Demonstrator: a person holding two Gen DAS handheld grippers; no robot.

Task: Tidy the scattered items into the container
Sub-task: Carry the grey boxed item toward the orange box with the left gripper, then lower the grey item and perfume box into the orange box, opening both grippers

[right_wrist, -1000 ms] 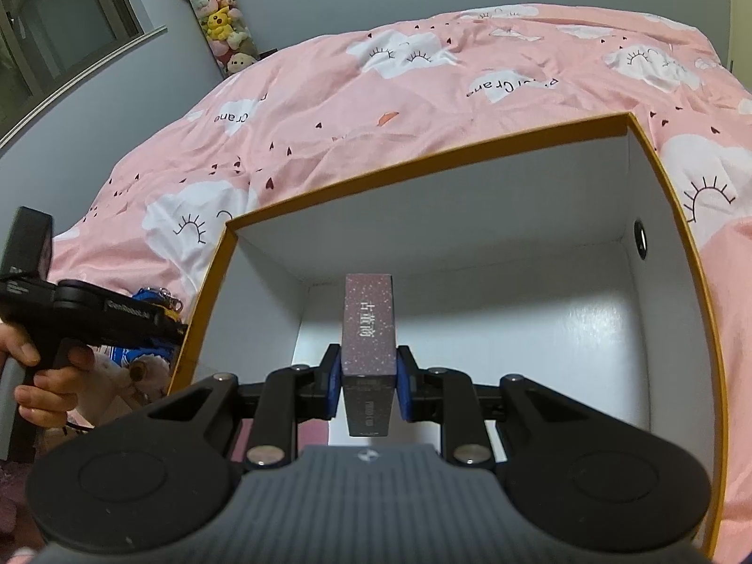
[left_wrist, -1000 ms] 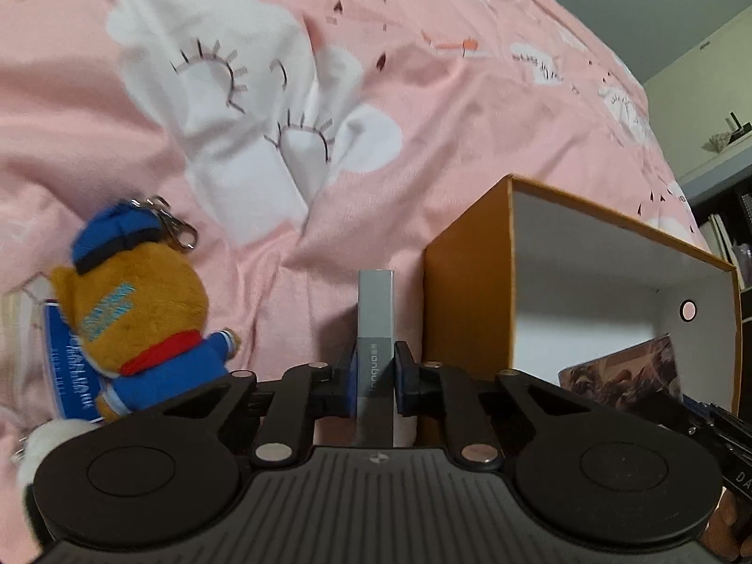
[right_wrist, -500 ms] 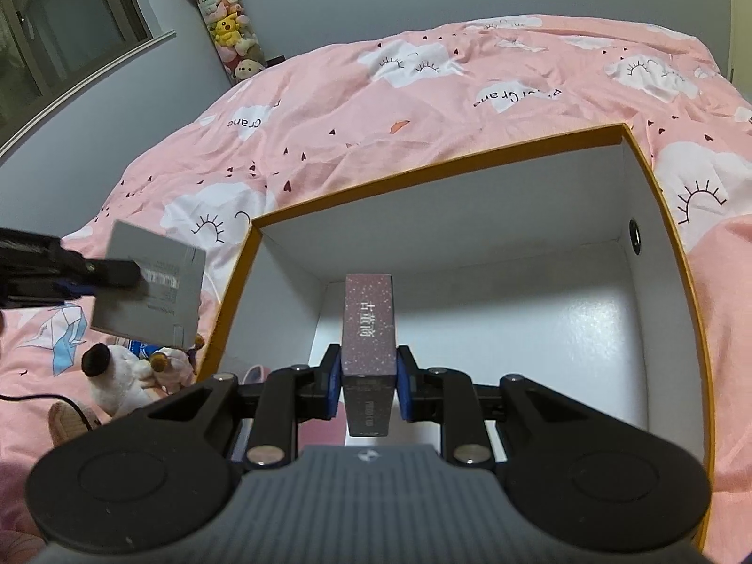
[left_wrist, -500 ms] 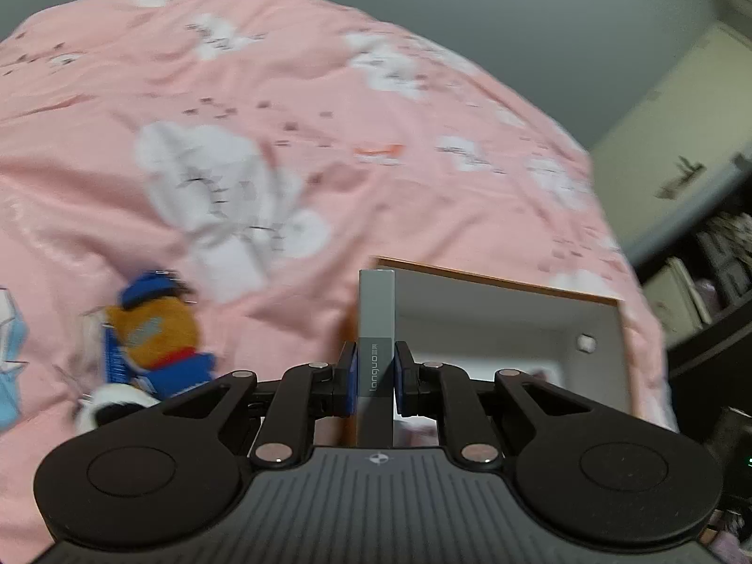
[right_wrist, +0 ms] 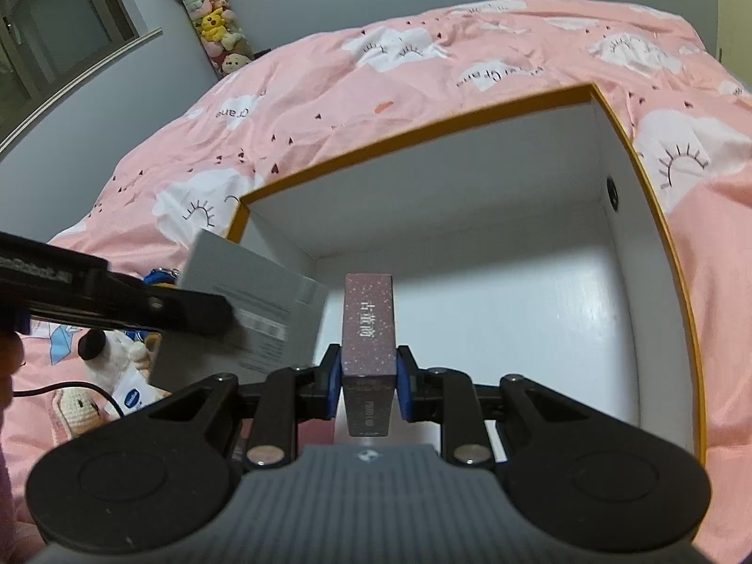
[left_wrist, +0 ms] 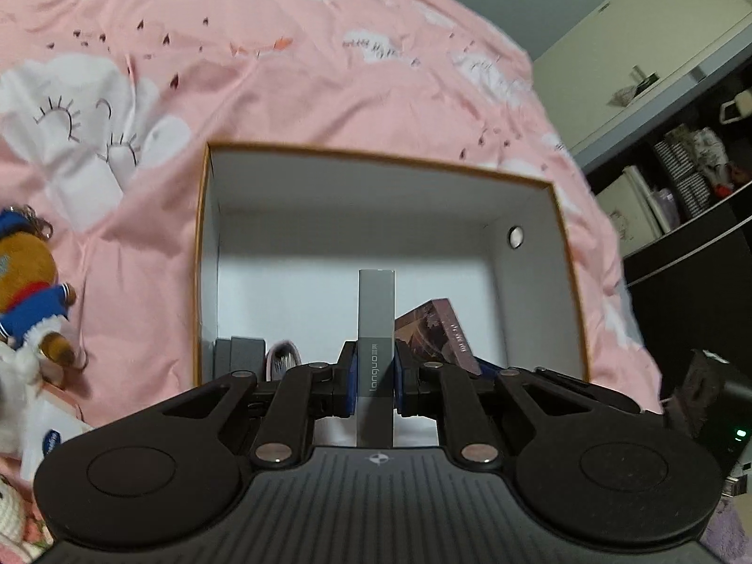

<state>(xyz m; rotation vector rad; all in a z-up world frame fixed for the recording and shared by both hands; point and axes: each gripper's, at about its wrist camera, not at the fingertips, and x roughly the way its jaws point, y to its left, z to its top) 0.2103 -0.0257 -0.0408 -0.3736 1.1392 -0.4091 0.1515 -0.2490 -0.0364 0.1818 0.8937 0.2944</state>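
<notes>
Step in hand: 2 flat boxes carried to the orange-rimmed box, 1 per gripper; judged to be the lowering-and-release stage.
Left gripper: jaws nearly closed, pads clamped on the narrow edge of a grey box lettered "longuo"; the box stands upright over the container's near side.
Right gripper: jaws partly closed, pads pressed on a speckled mauve box, held upright above the white floor of the container.
Container contents: a small grey item in the near-left corner, something pink and white beside it; the rest of the floor reads bare.
Crowding: in the right wrist view the grey box hangs at the container's left wall, close to the mauve box; whether they touch I cannot tell.
Advice, left: lower by the left wall, lay the grey box flat, clear of the corner items.
Advice, right: wait or shift toward the far-right corner, then open only once the box rests.
Risk: release from height tips a box onto its edge.
Left outside: bear keychain in blue cap, white plush, crochet toy on the pink duvet.
</notes>
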